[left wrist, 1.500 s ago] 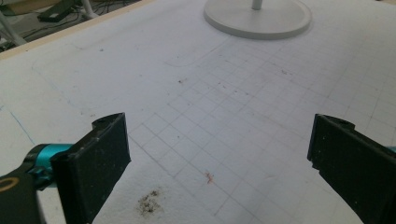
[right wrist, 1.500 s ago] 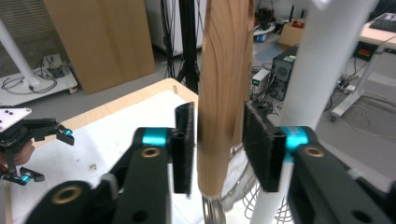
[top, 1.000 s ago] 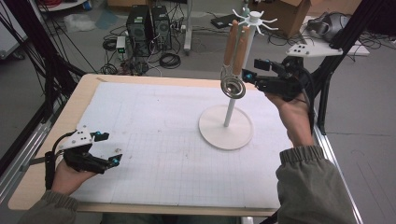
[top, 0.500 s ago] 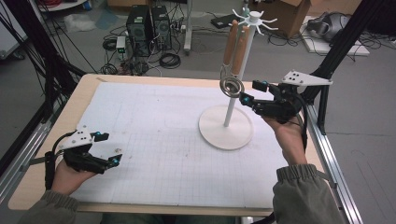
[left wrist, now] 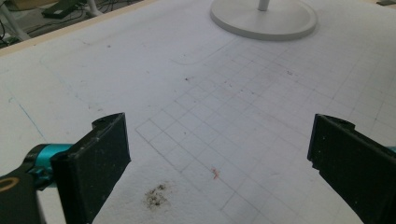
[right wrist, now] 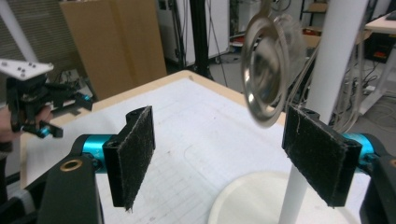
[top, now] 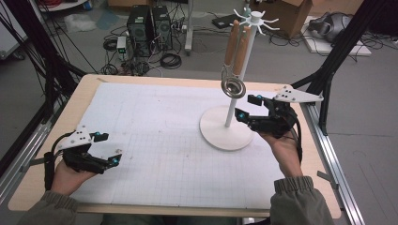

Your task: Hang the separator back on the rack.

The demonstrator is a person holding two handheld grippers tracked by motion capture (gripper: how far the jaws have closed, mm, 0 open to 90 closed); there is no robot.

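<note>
A white stand (top: 231, 110) with a round base (top: 220, 136) holds two wooden-handled utensils (top: 237, 44) on its top hooks. Their metal wire ends (top: 233, 87) dangle beside the pole. My right gripper (top: 246, 108) sits just right of the pole, below the metal ends and low over the base. It is open, its jaws have just been opening, and nothing is between them. In the right gripper view (right wrist: 217, 149) a metal end (right wrist: 264, 70) hangs above and beyond the pads, left of the pole (right wrist: 327, 60). My left gripper (top: 110, 147) rests open at the mat's near left.
A white gridded mat (top: 159, 117) covers the wooden table (top: 87, 82). A metal rail (top: 328, 150) runs along the table's right edge. Computers, cables and boxes (top: 145, 23) lie on the floor beyond. In the left gripper view the stand's base (left wrist: 264, 21) is far ahead.
My right gripper has sunk from level with the utensils' metal ends to beside the lower pole, and its jaws stand wider. The left gripper has stayed put.
</note>
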